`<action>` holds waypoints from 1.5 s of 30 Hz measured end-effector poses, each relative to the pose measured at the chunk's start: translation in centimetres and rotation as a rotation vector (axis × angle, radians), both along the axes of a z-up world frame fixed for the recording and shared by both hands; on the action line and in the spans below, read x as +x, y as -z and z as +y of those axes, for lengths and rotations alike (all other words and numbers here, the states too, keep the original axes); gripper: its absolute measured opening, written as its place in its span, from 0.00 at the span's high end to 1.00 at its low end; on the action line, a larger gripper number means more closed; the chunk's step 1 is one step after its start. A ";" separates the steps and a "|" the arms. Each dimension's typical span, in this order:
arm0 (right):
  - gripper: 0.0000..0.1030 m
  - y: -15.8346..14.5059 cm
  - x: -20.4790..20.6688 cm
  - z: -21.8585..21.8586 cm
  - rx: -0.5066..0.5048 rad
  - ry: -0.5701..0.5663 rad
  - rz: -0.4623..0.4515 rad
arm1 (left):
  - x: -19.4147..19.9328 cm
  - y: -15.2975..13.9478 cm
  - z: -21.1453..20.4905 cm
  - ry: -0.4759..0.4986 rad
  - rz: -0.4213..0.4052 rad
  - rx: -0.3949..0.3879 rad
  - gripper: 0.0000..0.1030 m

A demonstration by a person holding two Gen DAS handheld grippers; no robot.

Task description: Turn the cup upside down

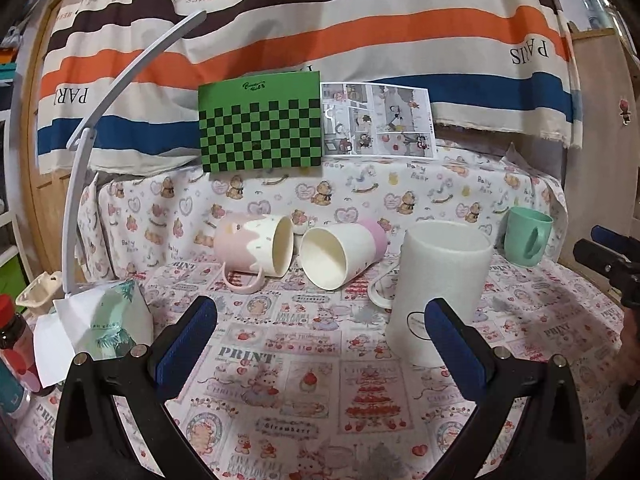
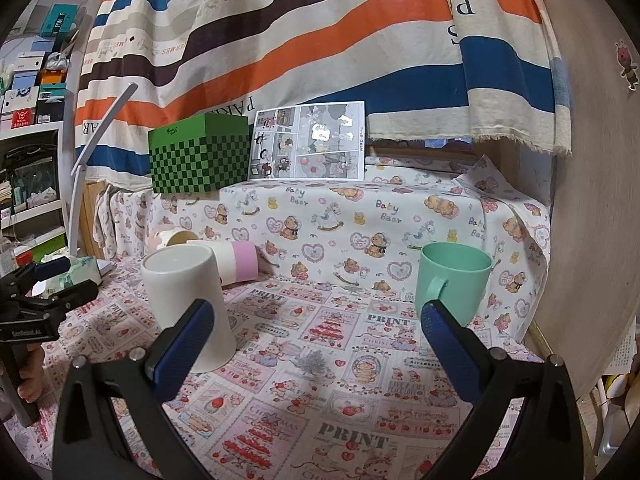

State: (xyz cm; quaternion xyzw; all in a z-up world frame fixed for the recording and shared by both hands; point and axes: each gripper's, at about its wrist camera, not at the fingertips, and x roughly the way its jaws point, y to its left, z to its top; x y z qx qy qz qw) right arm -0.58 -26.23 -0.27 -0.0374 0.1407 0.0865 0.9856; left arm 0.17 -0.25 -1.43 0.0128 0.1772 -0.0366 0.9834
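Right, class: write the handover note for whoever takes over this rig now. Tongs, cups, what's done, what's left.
Left tongs: open, empty, low over the patterned tablecloth.
Right tongs: open, empty.
Tall white ceramic mug: already upside down on its rim.
Mint-green plastic mug: upright, mouth up, ahead of the right tongs; probably next to flip.
Pink-and-cream drip-pattern mug and white cup with a pink base: lying on their sides at the back, not yet flipped.

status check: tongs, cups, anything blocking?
Left tongs open, empty; right tongs open, empty. White cup inverted. Green cup upright, untouched, ahead of the right tongs. Two cups on their sides behind: pink-drip cup, pink-based cup. Path clear.
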 end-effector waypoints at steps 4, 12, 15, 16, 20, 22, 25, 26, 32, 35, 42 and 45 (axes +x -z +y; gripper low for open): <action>0.00 0.0 0.0 0.0 0.000 0.000 0.001 | 0.2 0.0 -0.2 -0.015 0.009 0.014 0.00; 0.00 0.0 0.0 0.0 0.001 0.003 0.000 | -1.2 -0.4 -0.2 -0.034 -0.067 0.028 0.00; 0.00 0.1 0.0 -0.1 0.000 0.006 -0.001 | -1.7 -0.7 -0.2 -0.042 -0.095 0.032 0.00; 0.00 0.1 0.0 -0.1 0.000 0.006 -0.001 | -1.8 -0.7 -0.1 -0.046 -0.102 0.028 0.00; 0.00 0.1 0.0 0.0 0.000 0.005 -0.001 | -1.8 -0.8 0.0 -0.045 -0.098 0.020 0.00; 0.00 0.1 0.0 -0.1 0.000 0.006 -0.001 | -1.7 -0.8 0.0 -0.044 -0.094 0.024 0.00; 0.00 0.1 0.0 -0.1 0.000 0.006 -0.001 | -1.7 -0.8 -0.2 -0.043 -0.092 0.029 0.00; 0.00 0.1 0.0 0.0 0.000 0.005 -0.001 | -1.7 -0.8 -0.2 -0.045 -0.092 0.028 0.00; 0.00 0.1 0.0 0.0 0.000 0.005 -0.001 | -1.6 -0.7 -0.2 -0.045 -0.087 0.026 0.00; 0.00 0.1 0.0 0.0 0.000 0.005 0.000 | -1.7 -0.7 -0.2 -0.044 -0.088 0.029 0.00; 0.00 0.1 0.0 0.0 -0.001 0.005 0.000 | -1.7 -0.7 -0.1 -0.045 -0.090 0.030 0.00; 0.00 0.1 0.0 0.0 -0.001 0.005 0.000 | -1.7 -0.7 -0.1 -0.042 -0.087 0.031 0.00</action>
